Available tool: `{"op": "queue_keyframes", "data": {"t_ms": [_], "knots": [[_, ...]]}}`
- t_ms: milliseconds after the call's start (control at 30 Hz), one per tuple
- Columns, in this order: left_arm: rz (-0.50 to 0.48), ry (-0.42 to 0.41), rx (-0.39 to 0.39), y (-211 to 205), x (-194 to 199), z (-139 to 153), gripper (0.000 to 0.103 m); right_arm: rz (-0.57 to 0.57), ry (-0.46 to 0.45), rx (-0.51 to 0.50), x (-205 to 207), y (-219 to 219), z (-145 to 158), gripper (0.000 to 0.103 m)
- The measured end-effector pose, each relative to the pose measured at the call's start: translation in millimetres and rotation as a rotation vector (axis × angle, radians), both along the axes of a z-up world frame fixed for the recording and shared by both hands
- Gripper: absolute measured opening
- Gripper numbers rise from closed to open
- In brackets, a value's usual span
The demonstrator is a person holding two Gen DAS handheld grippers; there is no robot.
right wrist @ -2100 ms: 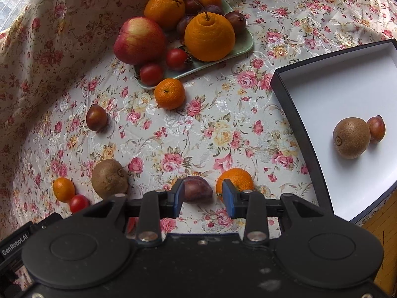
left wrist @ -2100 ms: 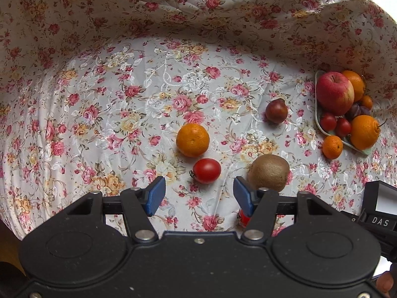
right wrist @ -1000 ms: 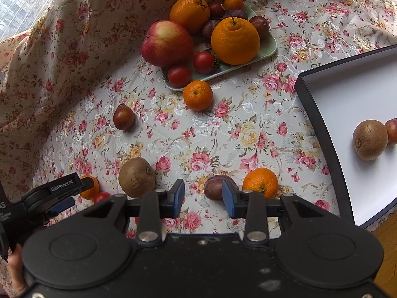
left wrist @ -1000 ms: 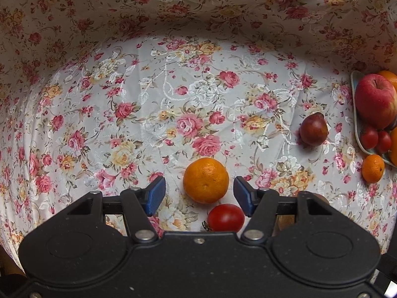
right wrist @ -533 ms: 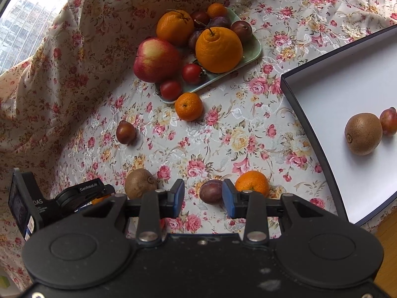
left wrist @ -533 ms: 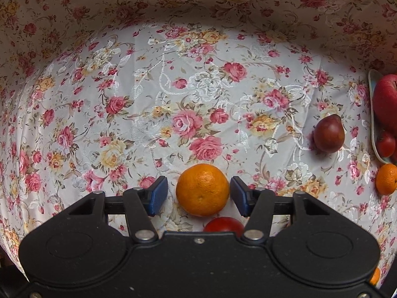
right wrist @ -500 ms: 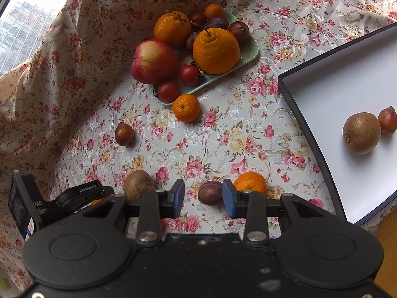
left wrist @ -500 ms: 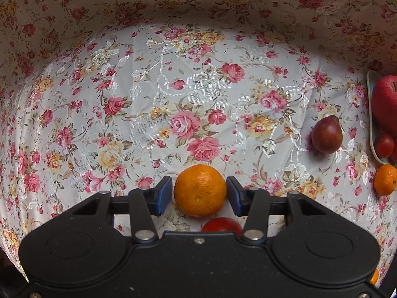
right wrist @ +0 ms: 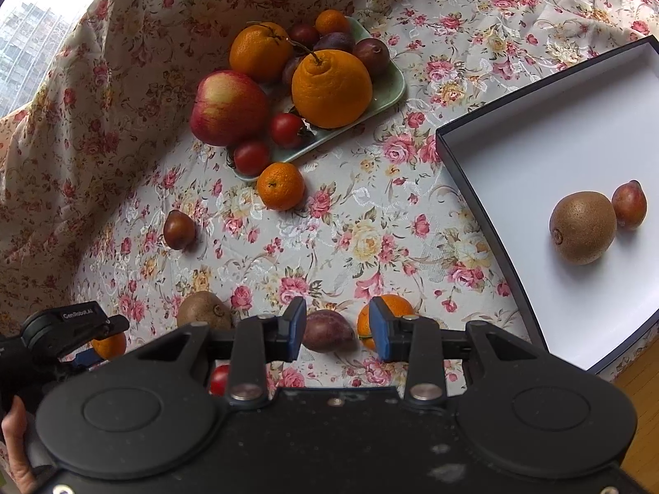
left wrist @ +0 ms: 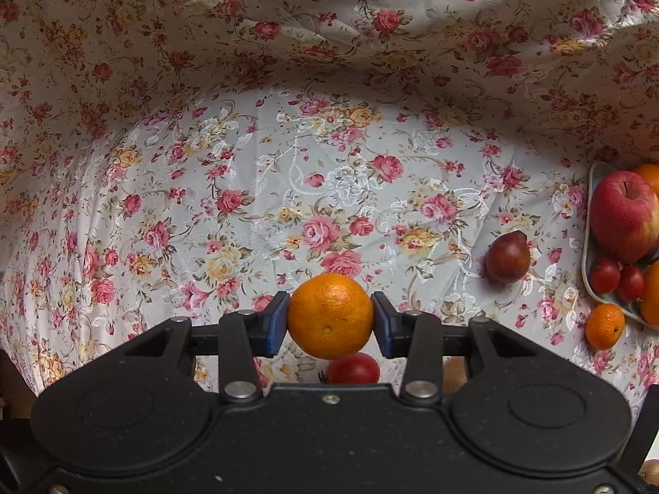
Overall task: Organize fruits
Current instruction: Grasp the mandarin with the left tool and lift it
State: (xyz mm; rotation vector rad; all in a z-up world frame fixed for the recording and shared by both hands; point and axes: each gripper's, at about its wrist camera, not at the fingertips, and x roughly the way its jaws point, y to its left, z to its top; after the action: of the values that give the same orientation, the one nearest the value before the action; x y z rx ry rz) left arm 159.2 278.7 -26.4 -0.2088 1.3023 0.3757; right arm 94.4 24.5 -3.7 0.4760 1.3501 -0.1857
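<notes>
left gripper [left wrist: 330,321] clamped on a mandarin [left wrist: 330,316], both blue pads touching it, over the floral cloth [left wrist: 288,173] near its front edge; cherry tomato [left wrist: 353,367] just under. right gripper [right wrist: 337,329] parted, holding nothing, purple plum [right wrist: 327,336] between its fingers, tray [right wrist: 486,189] at right edge.

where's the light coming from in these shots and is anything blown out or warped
Right wrist view: daylight enters from the window at top left, which is overexposed; the kiwi throws a soft shadow in the white tray, whose straight rim bows from fisheye distortion. Left wrist view: even light, a bright corner at top right, the tangerine sharp in the left gripper.
</notes>
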Motion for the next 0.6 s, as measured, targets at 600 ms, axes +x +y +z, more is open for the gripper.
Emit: {"op": "queue_keyframes", "data": {"t_ms": [600], "knots": [[-0.047,-0.075,-0.012,6,-11,29,0.050,0.045,0.002,-0.097,28,44,-24,0.037]]}}
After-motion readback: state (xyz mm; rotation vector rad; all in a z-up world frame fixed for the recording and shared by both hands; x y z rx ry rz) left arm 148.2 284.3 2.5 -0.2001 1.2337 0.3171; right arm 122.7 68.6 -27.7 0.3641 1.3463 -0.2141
